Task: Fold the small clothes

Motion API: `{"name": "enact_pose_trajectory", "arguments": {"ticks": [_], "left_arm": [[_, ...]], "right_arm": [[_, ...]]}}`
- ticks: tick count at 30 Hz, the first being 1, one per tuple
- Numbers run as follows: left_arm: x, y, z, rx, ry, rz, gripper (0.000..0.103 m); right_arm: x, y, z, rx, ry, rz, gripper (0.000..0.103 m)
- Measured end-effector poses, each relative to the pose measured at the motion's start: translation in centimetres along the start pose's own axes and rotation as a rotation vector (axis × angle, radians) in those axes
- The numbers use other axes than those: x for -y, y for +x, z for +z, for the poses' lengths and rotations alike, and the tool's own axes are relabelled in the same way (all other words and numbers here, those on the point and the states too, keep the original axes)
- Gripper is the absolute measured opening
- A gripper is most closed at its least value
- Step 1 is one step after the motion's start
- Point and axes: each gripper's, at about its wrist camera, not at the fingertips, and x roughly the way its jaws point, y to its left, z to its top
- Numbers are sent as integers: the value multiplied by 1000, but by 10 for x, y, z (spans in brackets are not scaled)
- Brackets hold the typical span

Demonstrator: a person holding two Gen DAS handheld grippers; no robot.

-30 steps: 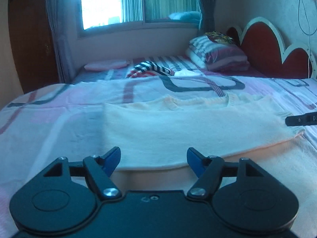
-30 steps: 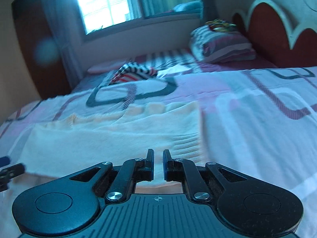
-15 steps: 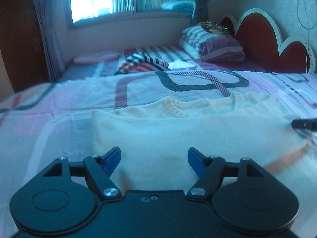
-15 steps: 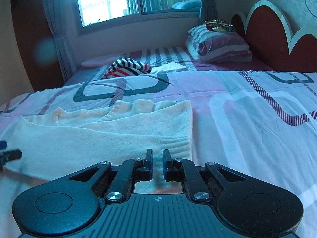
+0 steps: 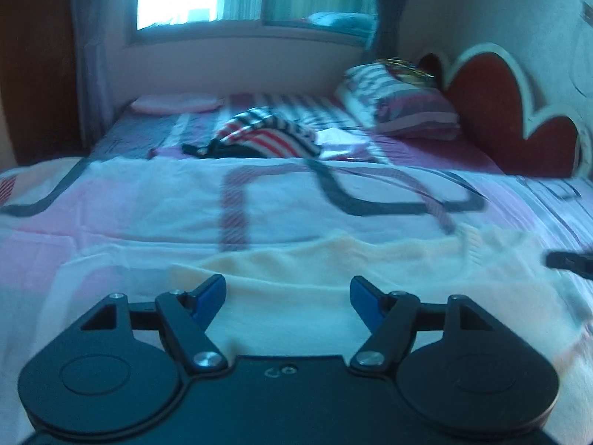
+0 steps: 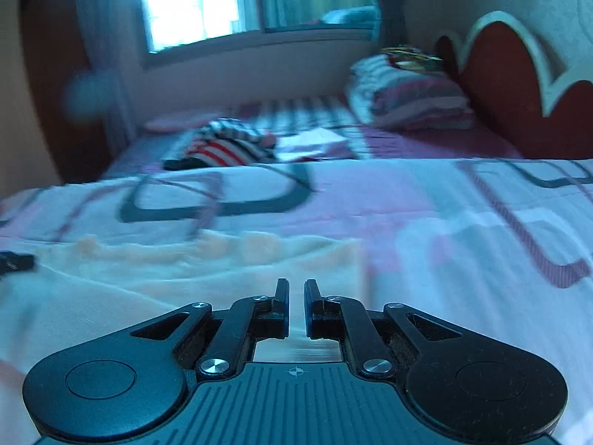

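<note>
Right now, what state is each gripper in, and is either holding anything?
Left gripper: open, empty, over the cream sweater.
Right gripper: shut, nothing visibly held.

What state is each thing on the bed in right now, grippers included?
Cream sweater: lying spread flat on the bedspread, not held.
Left gripper: open, nothing between its fingers.
Right gripper: shut, with no cloth visibly pinched.
Striped garment: crumpled in a heap farther up the bed, unfolded.
Pillows: stacked by the headboard.
</note>
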Motion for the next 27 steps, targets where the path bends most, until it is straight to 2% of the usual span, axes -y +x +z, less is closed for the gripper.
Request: {"name": "enact_pose_trajectory", "arguments": {"ticks": [3, 5, 6, 7, 9, 11, 14, 16, 20, 22, 24, 27], "left_arm": [[42, -1, -8, 16, 48, -36, 71], [61, 2, -11, 6, 66, -57, 70], [65, 6, -12, -8, 76, -24, 68], [65, 10, -14, -24, 84, -3, 72], [49, 13, -18, -34, 59, -6, 72], [28, 9, -23, -30, 59, 34, 73], [-6, -1, -29, -29, 28, 63, 73], [-18, -4, -31, -34, 11, 56, 73], [-1, -17, -30, -16, 61, 92, 70], [10, -29, -33, 5, 68, 59, 71], [23, -39, -41, 18, 91, 66, 71], [29, -38, -55, -30, 109, 83, 72]], "right_arm": [[-51, 10, -4, -20, -68, 121, 8], [-71, 18, -7, -38, -79, 154, 8], [-76, 24, -9, -51, -85, 124, 7], [-75, 29, -11, -71, -83, 124, 8], [-64, 31, -13, -89, -57, 145, 8], [-47, 24, -16, -78, -90, 76, 8], [-1, 11, -20, -73, -53, -33, 8], [24, 4, -21, -70, 3, -37, 8], [21, -4, -17, -70, -2, -39, 8], [10, -15, -20, -56, -22, -20, 8], [0, -24, -28, -54, -54, 5, 9], [-5, -26, -45, -74, -91, -17, 9]]}}
